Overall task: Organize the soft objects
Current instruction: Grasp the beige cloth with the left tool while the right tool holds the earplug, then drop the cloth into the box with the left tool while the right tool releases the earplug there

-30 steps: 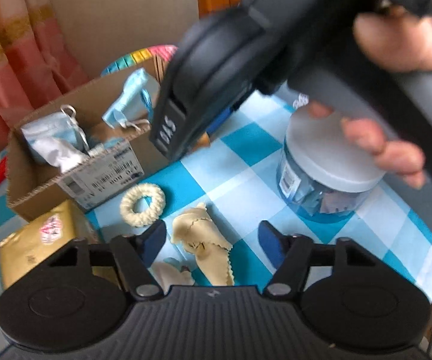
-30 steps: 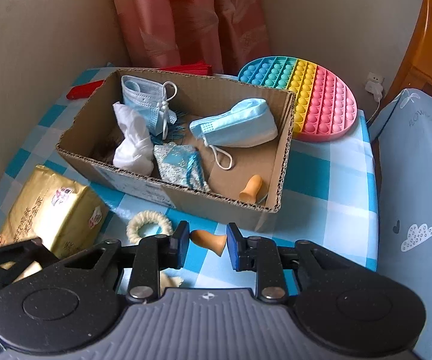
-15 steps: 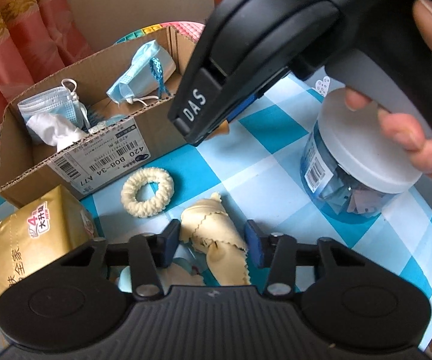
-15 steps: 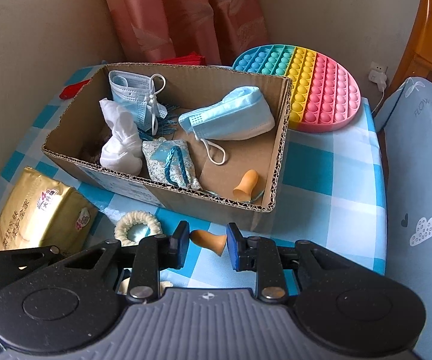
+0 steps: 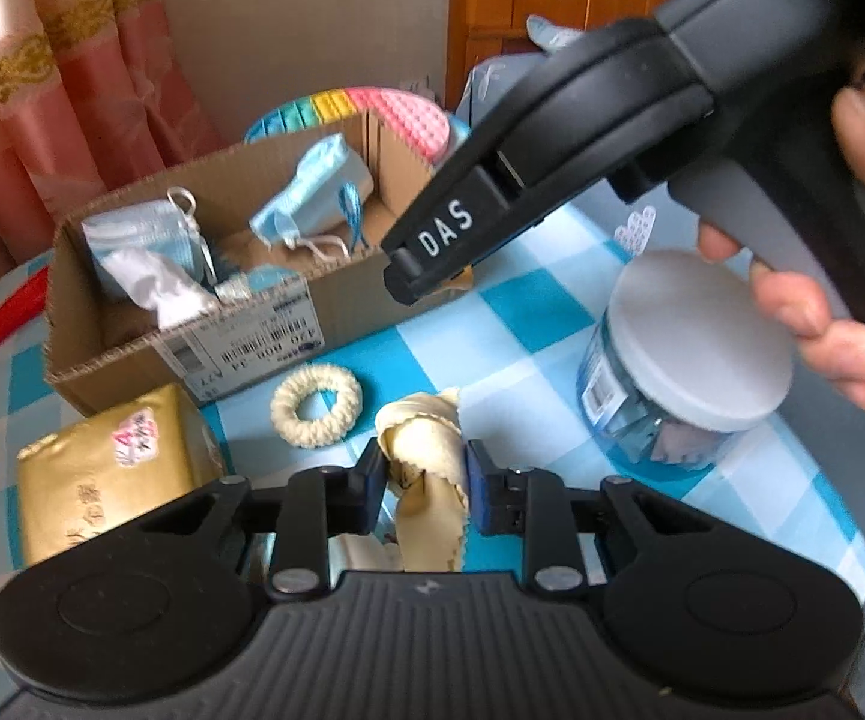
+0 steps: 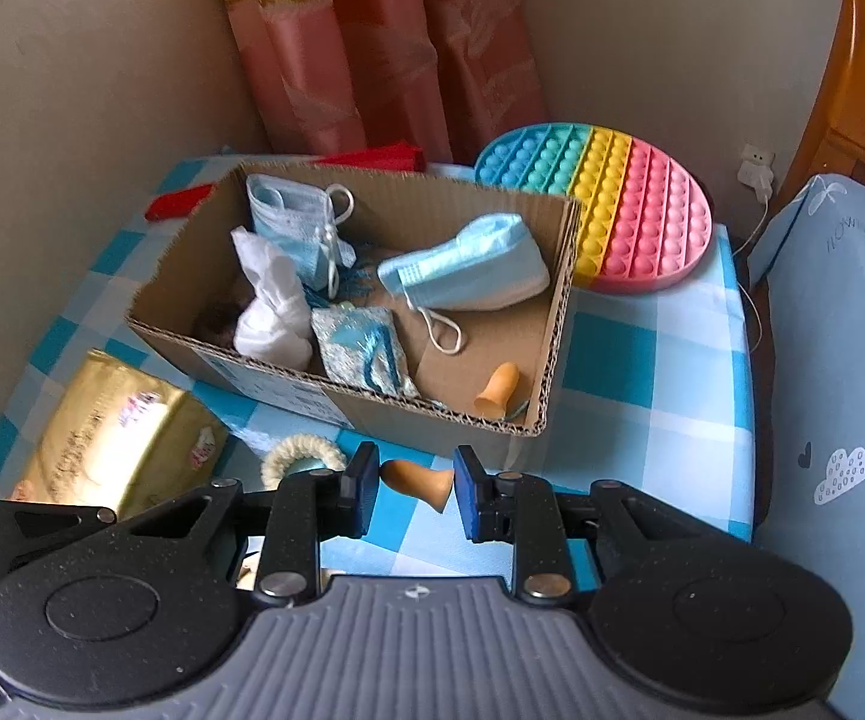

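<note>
**Both grippers loaded, box ahead**

Left gripper (image 5: 423, 474), jaws just closed, pinches the cream cloth (image 5: 426, 450); right gripper (image 6: 413, 489) is clamped on an orange earplug (image 6: 417, 480). Each should be lifted clear of the cardboard box (image 6: 372, 408) wall before release. Knitted ring (image 5: 315, 405), tissue pack (image 5: 108, 480) and jar (image 5: 690, 354) crowd the path.

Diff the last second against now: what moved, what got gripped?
The left gripper has just been closing and now pinches the beige cloth, bunching it up off the checked tablecloth. The right gripper stays shut on the orange earplug, short of the cardboard box. The knitted ring, tissue pack and jar kept their places.
</note>
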Tool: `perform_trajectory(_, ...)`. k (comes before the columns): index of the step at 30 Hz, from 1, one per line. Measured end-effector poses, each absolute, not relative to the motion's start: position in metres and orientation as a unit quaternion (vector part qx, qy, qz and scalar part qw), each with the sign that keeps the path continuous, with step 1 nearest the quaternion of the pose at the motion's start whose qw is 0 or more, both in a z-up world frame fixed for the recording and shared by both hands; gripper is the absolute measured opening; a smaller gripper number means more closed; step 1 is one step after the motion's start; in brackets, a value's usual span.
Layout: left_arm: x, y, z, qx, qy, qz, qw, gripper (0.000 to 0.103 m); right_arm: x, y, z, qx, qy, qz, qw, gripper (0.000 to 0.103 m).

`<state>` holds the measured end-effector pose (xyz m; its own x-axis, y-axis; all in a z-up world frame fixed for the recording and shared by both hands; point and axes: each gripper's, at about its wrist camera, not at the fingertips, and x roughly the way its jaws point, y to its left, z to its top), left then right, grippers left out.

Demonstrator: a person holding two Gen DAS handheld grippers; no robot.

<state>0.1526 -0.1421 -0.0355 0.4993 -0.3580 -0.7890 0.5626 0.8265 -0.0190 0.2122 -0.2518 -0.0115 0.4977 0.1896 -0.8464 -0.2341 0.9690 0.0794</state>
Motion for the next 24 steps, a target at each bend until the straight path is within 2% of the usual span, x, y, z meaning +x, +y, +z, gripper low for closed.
perform_trajectory(7,0.149,-0.127,-0.003,0.112,0.399,-0.266,0.871,0.026,0.214,-0.255,0.017,-0.014,0.461,0.127,0.878,0.031)
perform_trajectory(15,0.176,-0.099,0.025,0.105,0.379,-0.217,0.894,0.026,0.248,-0.249,0.02,-0.018,0.455,0.118,0.883,0.033)
perform_trajectory(17,0.186,-0.093,0.028,0.103,0.376,-0.204,0.898,0.026,0.254,-0.248,0.016,-0.016,0.458,0.119,0.881,0.053)
perform_trajectory(24,0.226,-0.08,0.028,0.102,0.379,-0.164,0.905,0.026,0.248,-0.255,0.009,-0.011,0.458,0.115,0.881,0.073)
